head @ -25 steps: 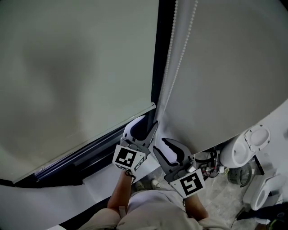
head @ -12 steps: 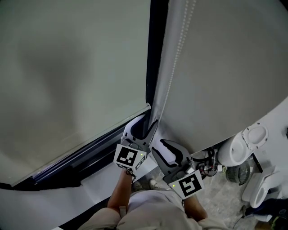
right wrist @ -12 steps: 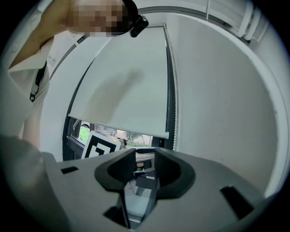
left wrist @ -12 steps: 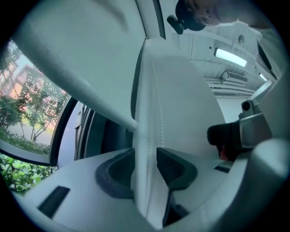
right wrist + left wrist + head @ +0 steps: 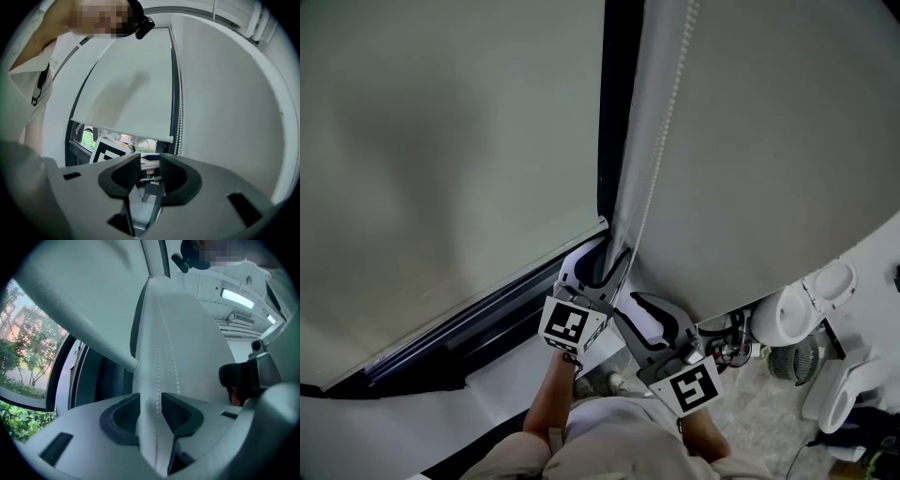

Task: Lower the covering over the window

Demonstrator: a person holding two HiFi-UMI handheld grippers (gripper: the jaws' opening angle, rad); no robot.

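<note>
The pale roller blind hangs partway down the window, and its bottom rail leaves a strip of glass bare. A white bead chain drops along the wall corner beside the dark frame. My left gripper is at that corner. In the left gripper view one strand of the bead chain runs through the gap of the left gripper, whose pads stand apart from it. My right gripper sits just below and to the right. The right gripper has just been closing a little, with nothing between its jaws.
The dark window frame separates the blind from the white wall. White appliances and a fan stand on the floor at the lower right. A white sill runs below the window. Trees show outside.
My left gripper has eased a little toward the chain at the wall corner. The right gripper has kept its place, and the blind's bottom rail sits at the same height.
</note>
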